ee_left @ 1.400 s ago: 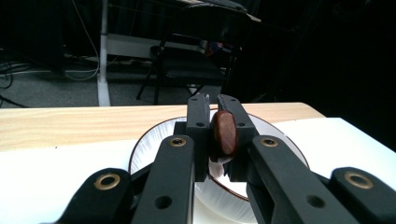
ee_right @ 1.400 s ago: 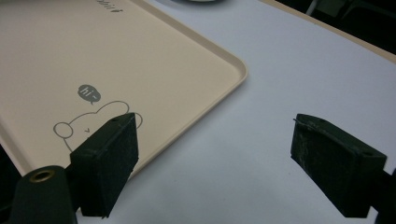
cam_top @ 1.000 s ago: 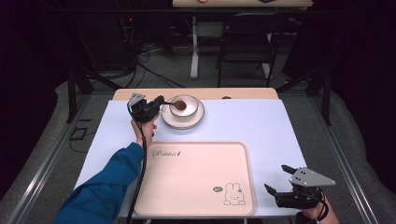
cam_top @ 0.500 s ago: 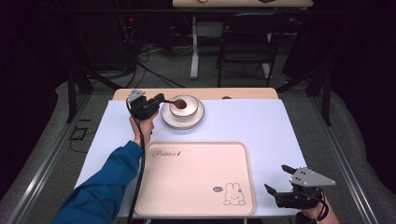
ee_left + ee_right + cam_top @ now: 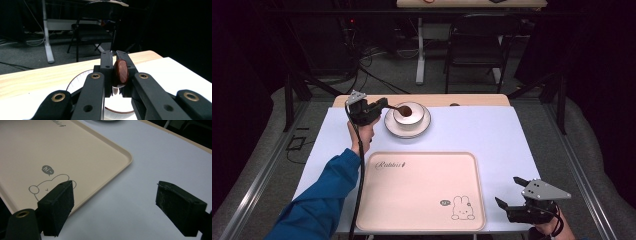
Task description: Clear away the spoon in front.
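A white bowl (image 5: 407,124) with a dark rim stands at the far left of the table. My left gripper (image 5: 391,107) reaches over the bowl's left rim from the left. It is shut on a glossy brown oval piece (image 5: 121,72), which stands on edge between the jaws above the bowl (image 5: 78,82). In the high view the brown piece (image 5: 404,111) shows over the bowl's middle. My right gripper (image 5: 510,192) hovers open at the near right corner, its pads (image 5: 57,206) wide apart with nothing between them, just right of the beige tray (image 5: 422,185).
The beige tray (image 5: 37,147) has a rabbit drawing at its near right corner and lies at the table's front centre. A wooden strip (image 5: 472,100) runs along the far edge of the table. Beyond it stand a chair (image 5: 477,45) and desk legs.
The left gripper shifted slightly left, then back right toward the bowl, still holding the brown piece. The right gripper has stayed where it was.
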